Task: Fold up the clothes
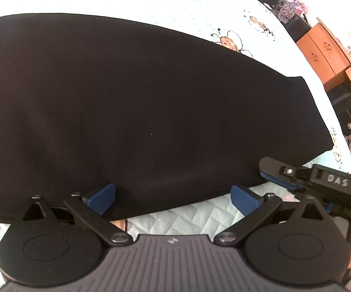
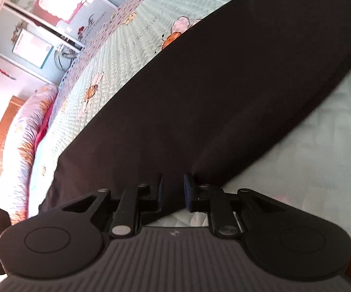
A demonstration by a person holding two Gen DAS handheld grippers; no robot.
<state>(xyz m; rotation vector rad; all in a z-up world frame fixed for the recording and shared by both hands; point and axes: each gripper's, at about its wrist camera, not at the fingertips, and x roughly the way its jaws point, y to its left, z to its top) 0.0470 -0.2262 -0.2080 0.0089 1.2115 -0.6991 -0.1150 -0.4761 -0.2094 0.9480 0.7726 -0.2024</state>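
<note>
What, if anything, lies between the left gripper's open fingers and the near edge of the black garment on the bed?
Nothing visible does. The left gripper stands open right at the near edge of the black garment, with only pale quilted bedspread below. The right gripper sits off to the side, at the garment's corner.

We see a bed with a pale quilted bee-print bedspread [image 1: 175,4]; folded black garment [image 1: 126,97] lies flat directly on the bedspread.
</note>
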